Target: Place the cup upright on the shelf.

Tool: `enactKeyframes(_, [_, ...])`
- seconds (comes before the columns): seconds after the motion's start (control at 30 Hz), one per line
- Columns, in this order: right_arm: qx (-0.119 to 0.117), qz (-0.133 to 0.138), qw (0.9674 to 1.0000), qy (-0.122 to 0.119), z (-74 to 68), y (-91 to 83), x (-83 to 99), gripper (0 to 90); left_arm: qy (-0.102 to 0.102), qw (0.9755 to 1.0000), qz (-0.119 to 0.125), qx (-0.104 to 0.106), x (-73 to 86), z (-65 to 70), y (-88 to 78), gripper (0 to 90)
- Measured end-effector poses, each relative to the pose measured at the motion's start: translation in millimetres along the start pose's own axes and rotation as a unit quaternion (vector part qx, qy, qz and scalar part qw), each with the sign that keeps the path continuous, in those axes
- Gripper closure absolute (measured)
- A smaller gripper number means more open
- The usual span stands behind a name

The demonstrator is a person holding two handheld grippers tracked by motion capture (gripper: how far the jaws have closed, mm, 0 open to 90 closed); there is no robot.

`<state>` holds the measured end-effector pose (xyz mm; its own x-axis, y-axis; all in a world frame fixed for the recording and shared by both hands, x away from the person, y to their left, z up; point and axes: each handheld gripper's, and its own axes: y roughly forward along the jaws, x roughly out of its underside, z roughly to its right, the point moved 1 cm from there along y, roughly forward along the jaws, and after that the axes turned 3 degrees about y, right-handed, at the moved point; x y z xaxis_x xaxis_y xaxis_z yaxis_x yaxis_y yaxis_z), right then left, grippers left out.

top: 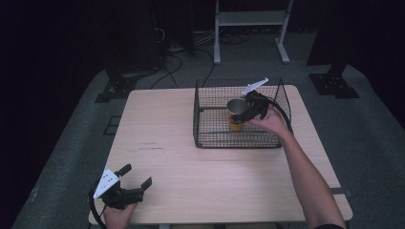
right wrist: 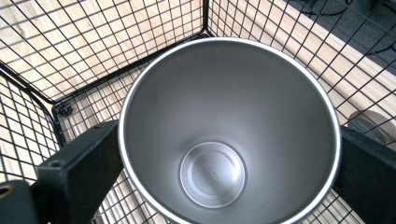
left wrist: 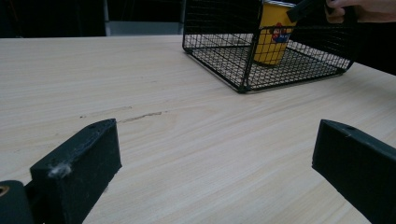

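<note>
A yellow cup (top: 234, 116) with a steel inside stands upright in a black wire basket (top: 237, 145) at the back right of the wooden table (top: 191, 186). My right gripper (top: 239, 114) reaches into the basket from the right and is shut on the cup. In the right gripper view, its black jaws press on both sides of the cup (right wrist: 229, 126), whose empty inside faces the camera. My left gripper (top: 137, 175) rests open near the table's front left corner, holding nothing. From the left gripper view, the cup (left wrist: 273, 32) shows behind the basket's mesh (left wrist: 243, 70), far ahead.
A white metal frame (top: 250, 19) stands on the grey floor beyond the table. Cables (top: 167, 62) and black stand bases (top: 334, 83) lie near the table's far corners. The table's middle and left are bare wood.
</note>
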<state>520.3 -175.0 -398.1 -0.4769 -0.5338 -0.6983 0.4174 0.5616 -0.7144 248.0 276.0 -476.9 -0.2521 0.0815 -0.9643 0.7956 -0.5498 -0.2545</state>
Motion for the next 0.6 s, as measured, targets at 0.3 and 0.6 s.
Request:
enactKeyframes(0.3, [0.005, 0.007, 1.0000, 0.002, -2.1, -5.7, -1.8, 1.2, -0.003, 1.0000, 0.004, -0.004, -0.1, -2.1, -2.2, 0.4])
enactKeyframes(0.6, [0.006, 0.023, 0.9996, 0.013, 2.2, -17.2, -1.7, 1.3, -0.006, 0.9999, 0.004, -0.010, 0.1, -3.0, -2.6, 0.4])
